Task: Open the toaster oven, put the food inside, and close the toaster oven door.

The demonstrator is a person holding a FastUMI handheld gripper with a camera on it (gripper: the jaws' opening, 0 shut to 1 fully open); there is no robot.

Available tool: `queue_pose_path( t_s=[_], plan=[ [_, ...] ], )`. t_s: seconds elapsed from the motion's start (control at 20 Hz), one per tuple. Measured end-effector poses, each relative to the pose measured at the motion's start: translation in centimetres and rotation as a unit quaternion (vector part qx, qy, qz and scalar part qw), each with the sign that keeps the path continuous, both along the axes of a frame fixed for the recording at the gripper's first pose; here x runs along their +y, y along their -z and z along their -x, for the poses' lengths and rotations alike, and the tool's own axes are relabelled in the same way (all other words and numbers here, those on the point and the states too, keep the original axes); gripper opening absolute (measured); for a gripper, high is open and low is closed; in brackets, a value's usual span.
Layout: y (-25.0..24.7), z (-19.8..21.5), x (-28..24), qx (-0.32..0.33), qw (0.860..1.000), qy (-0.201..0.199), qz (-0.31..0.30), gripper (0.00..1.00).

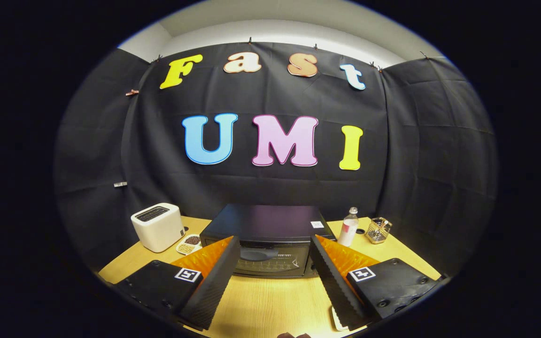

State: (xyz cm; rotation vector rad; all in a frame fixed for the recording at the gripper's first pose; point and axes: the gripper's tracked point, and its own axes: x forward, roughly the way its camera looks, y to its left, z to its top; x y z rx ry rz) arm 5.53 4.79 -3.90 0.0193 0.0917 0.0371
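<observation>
A black toaster oven (pixel 266 221) stands on the wooden table (pixel 270 300), just beyond my fingertips and centred between them. Its glass door (pixel 270 263) faces me and looks closed, with a wire rack showing through the glass. My gripper (pixel 274 240) is open, its two fingers spread wide above the table with nothing between them. The rim of a white plate (pixel 335 323) peeks out beside the near end of the right finger; what lies on it is hidden.
Left of the oven stands a white toaster (pixel 158 226), with a small white dish of beans (pixel 189 244) next to it. On the oven's right are a clear bottle (pixel 348 228) and a small wire basket (pixel 378 230). Black cloth walls close off the table.
</observation>
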Motion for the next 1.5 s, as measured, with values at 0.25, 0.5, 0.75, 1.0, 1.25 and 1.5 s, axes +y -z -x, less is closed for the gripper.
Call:
queue_pose_path(
  t_s=[0.25,0.5,0.75,1.0,1.25,1.5],
  plan=[
    [2.9,-5.7,2.0,0.026,1.000,0.000,0.000,0.98],
    [7.4,-11.8,3.3,0.065,0.998,0.019,-0.012,0.98],
    [10.7,-14.2,4.2,0.096,0.995,0.012,-0.004,1.00],
    [11.1,-13.3,4.3,0.108,0.994,0.013,-0.012,0.99],
    [11.8,-11.5,4.2,0.116,0.993,0.007,-0.017,0.99],
    [12.9,-9.4,3.8,0.124,0.992,0.005,-0.007,0.98]
  ],
)
